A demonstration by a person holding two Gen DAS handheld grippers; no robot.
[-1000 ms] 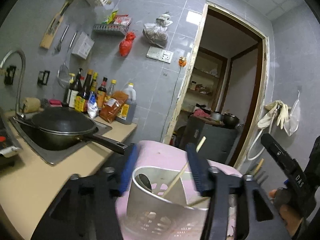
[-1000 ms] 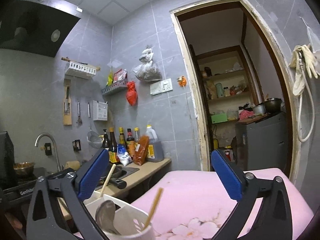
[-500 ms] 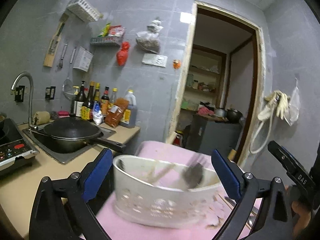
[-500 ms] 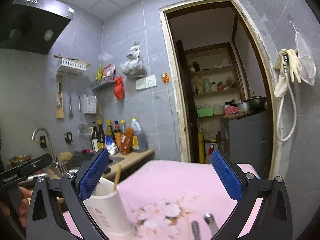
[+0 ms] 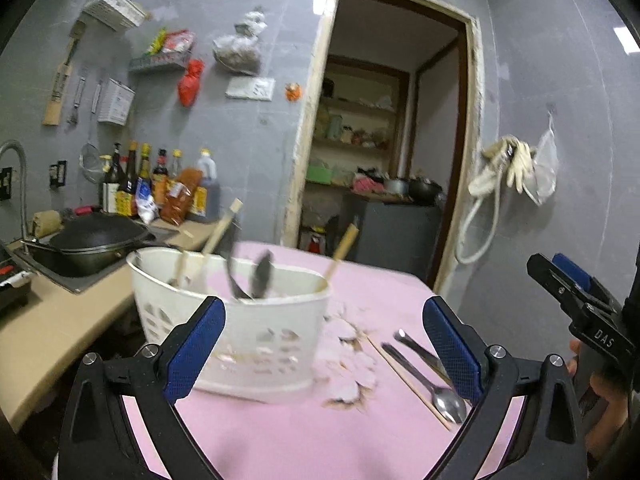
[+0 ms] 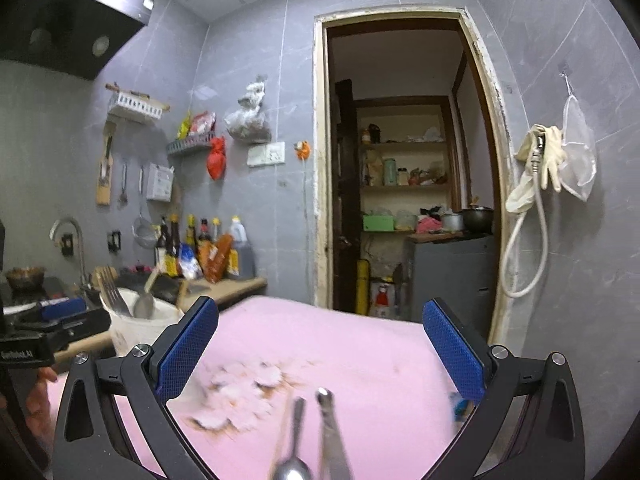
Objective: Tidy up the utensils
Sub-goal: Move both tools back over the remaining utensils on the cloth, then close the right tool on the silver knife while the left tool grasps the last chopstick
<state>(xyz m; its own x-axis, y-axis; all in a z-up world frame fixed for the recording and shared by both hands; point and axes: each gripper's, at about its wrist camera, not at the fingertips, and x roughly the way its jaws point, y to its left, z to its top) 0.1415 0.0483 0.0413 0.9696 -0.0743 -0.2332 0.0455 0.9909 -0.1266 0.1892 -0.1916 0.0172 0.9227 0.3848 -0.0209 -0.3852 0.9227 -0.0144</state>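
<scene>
A white slotted utensil holder (image 5: 240, 332) stands on the pink table (image 5: 320, 432), with chopsticks, a dark spoon and a fork in it; it also shows in the right wrist view (image 6: 136, 328). My left gripper (image 5: 324, 344) is open and empty just in front of the holder. A metal spoon (image 5: 424, 380), a second metal utensil (image 5: 420, 350) and a chopstick (image 5: 404, 376) lie on the table at its right. My right gripper (image 6: 320, 352) is open and empty above the spoon (image 6: 294, 440) and the other utensil (image 6: 330, 428).
A counter (image 5: 48, 320) at the left holds a black wok (image 5: 92, 240), a sink tap and sauce bottles (image 5: 160, 188). An open doorway (image 5: 384, 152) is behind the table. A hose and gloves (image 5: 508, 168) hang on the right wall.
My left gripper has opened, let go of the holder and drawn back. The holder now stands on the table. My right gripper has swung right, over the loose spoon and utensil.
</scene>
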